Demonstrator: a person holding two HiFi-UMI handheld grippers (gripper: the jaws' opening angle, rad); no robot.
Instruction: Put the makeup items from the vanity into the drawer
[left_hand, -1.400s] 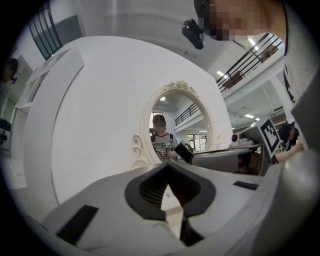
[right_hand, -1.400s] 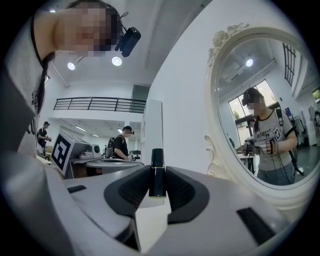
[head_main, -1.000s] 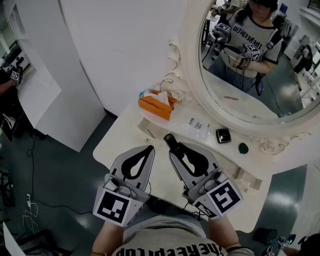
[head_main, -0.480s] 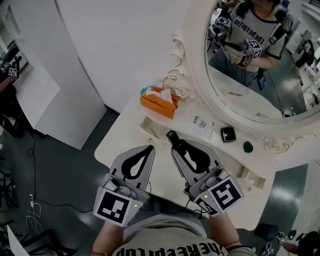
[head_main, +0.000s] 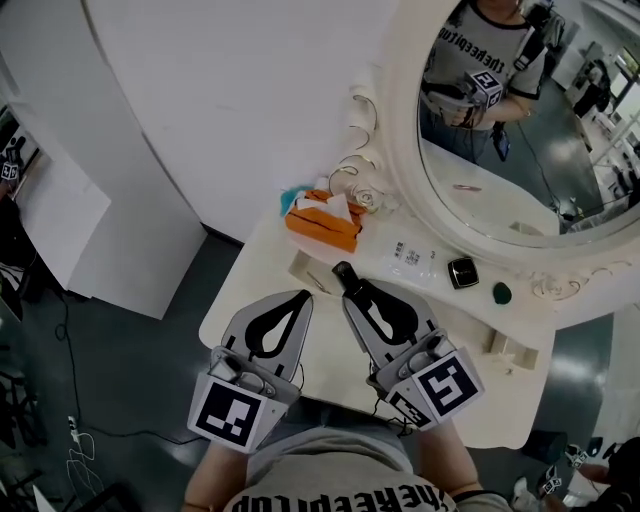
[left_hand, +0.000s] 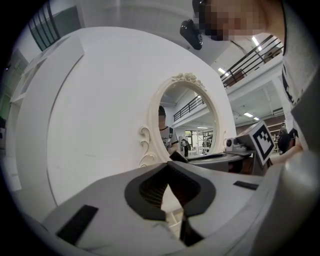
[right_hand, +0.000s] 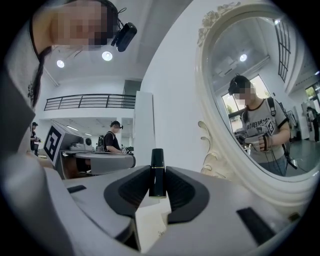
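My right gripper (head_main: 352, 290) hovers over the middle of the white vanity top (head_main: 250, 305), shut on a black lipstick tube (head_main: 343, 272). The right gripper view shows the tube (right_hand: 157, 165) upright between the dark pads (right_hand: 131, 189), its cap sticking out past the tips. My left gripper (head_main: 299, 297) hangs beside it to the left, jaws together and empty; its tips (left_hand: 167, 167) meet. Against the mirror's foot lie a black compact (head_main: 462, 272), a small green item (head_main: 502, 293) and a clear labelled packet (head_main: 410, 255).
An orange tissue box (head_main: 322, 222) stands at the vanity's back left. The big oval mirror (head_main: 520, 130) with its ornate white frame rises behind. A small recess (head_main: 308, 272) lies in the tabletop ahead of the grippers. White wall panels (head_main: 120, 200) stand at the left over a dark floor.
The view has tilted, so the vanity and mirror sit a little further right. Both grippers hold the same pose, the lipstick still in the right one.
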